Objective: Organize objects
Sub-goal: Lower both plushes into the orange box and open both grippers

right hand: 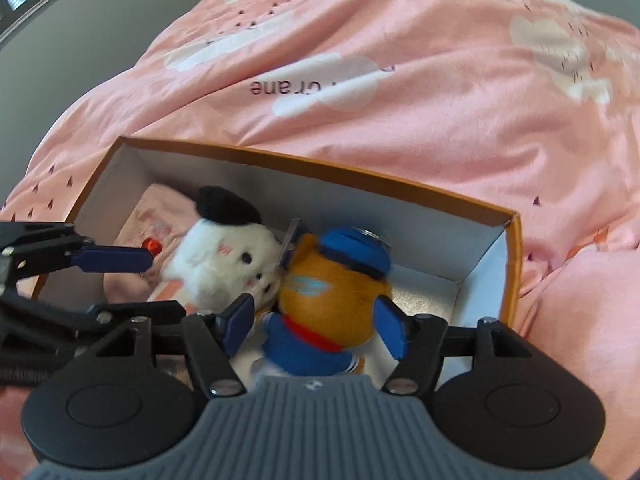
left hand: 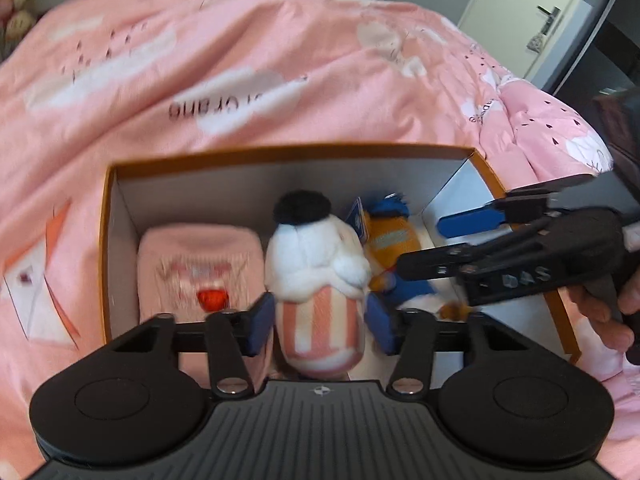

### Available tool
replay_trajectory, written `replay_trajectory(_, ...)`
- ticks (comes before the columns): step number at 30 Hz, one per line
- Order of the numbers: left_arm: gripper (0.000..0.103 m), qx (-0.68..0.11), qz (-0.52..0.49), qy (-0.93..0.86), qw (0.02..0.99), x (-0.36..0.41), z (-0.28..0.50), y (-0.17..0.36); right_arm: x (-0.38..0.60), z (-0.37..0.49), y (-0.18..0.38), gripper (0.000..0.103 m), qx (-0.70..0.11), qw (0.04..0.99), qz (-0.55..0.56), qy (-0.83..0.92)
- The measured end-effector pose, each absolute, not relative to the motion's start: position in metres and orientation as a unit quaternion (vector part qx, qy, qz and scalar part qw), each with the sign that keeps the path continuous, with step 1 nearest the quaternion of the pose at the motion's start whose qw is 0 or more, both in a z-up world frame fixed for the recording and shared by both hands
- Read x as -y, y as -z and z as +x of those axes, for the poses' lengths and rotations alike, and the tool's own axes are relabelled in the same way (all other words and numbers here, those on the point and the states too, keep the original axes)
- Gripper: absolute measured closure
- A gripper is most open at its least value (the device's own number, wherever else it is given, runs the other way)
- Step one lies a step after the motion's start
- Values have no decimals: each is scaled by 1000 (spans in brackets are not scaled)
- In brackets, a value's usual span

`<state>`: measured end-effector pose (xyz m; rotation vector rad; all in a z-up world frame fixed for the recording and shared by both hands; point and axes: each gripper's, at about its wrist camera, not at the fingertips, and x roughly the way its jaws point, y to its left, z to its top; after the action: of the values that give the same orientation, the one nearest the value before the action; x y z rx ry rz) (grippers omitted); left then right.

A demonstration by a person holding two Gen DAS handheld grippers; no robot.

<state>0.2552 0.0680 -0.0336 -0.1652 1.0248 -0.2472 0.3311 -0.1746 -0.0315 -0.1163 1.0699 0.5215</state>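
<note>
– Standing in the middle of the box, was it, the white plush (left hand: pixel 316 256)?

– Yes. Fluffy white head, round black felt beret (left hand: pixel 302 208), body in pink and white stripes. The left gripper (left hand: pixel 320 324) grasped it, with the blue pads set against both sides of the striped body.

– And the orange plush (right hand: pixel 336 292)?

– Just beside it on the right, touching it: rounded orange head, blue cap, blue jacket with a red collar. The right gripper (right hand: pixel 316 324) straddled it, released, with its left pad clear of the toy.

– Anything else inside?

– A soft pink fabric pouch (left hand: pixel 196 260), squarish, with a red dot on its front, lay to the left of the white one.

– The box (left hand: pixel 280 152) itself?

– Rectangular cardboard, with an orange rim and smooth white walls. It sat on a bed, on a rumpled pink quilt (left hand: pixel 240 60) printed with white clouds. A hand (left hand: pixel 608 312) held the right gripper's handle.
</note>
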Motion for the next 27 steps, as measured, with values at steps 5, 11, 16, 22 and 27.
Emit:
replay_trajectory(5, 63, -492, -90, 87, 861, -60, 256, 47, 179, 323, 32, 54, -506, 821, -84, -249)
replay_trajectory(11, 62, -491, -89, 57, 865, -48, 262, 50, 176, 319, 39, 54, -520, 810, -105, -251)
replay_trajectory(16, 62, -494, -100, 50, 862, -47, 264, 57, 173, 329, 55, 54, -528, 806, -94, -249)
replay_trajectory(22, 63, -504, -124, 41, 854, -60, 261, 55, 181, 332, 58, 65, -518, 804, -43, -287)
replay_trajectory(27, 63, -506, -125, 36, 853, -62, 261, 58, 172, 334, 59, 67, -514, 803, -27, -302)
